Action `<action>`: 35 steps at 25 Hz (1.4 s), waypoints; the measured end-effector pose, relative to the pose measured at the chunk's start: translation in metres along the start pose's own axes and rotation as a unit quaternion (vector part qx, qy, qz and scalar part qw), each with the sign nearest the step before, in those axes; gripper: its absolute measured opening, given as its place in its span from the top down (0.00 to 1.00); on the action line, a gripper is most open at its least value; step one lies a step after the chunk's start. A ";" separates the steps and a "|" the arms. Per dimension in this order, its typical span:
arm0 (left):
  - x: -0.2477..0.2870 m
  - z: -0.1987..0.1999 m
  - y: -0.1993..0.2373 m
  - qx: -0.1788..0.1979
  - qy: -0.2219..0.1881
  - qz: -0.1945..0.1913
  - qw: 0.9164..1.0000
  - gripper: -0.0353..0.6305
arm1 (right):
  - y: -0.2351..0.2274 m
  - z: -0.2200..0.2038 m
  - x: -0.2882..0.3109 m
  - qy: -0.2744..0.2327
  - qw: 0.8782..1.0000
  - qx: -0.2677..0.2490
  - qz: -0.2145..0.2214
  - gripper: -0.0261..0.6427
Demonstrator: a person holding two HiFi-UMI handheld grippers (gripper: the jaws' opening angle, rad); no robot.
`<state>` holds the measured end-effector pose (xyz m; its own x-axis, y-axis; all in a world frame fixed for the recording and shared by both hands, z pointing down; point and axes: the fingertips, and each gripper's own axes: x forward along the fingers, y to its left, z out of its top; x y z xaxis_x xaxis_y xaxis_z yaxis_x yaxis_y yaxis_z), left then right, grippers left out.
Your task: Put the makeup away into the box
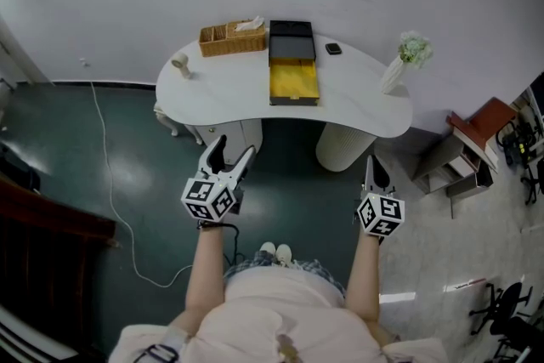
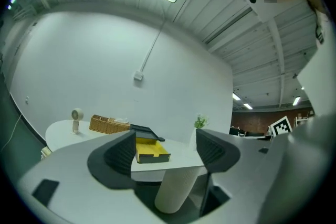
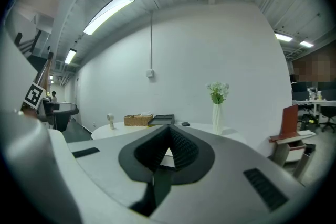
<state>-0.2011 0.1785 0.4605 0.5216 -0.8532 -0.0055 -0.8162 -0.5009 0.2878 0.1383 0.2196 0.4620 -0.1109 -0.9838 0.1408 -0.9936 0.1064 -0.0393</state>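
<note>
A black box with a yellow-lined tray pulled out stands on the white table, well ahead of both grippers. A small black makeup compact lies to its right. My left gripper is held in the air short of the table's front edge, jaws open and empty; between them its own view shows the box far off. My right gripper hangs level to the right, jaws shut on nothing. The right gripper view shows the box and the compact beyond the closed fingertips.
A wicker basket with tissues sits left of the box, and a small white fan-like stand is at the table's left end. A white vase with flowers stands at the right end. A red-topped side unit is on the floor at right.
</note>
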 end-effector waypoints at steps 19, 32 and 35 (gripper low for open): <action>0.010 -0.008 0.012 0.024 0.003 -0.027 0.999 0.35 | 0.015 -0.012 0.006 -0.004 1.000 0.012 -0.012 0.94; 0.091 0.002 0.031 0.047 0.001 -0.032 0.998 0.35 | -0.011 -0.023 0.084 0.006 0.999 0.039 -0.011 0.94; 0.129 0.005 0.041 0.049 0.000 -0.029 0.998 0.35 | -0.021 -0.015 0.124 0.004 0.999 0.039 -0.001 0.94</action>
<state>-0.1685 0.0469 0.4668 0.5679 -0.8229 -0.0201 -0.8056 -0.5606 0.1916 0.1447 0.0978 0.4948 -0.1091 -0.9830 0.1479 -0.9890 0.0924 -0.1152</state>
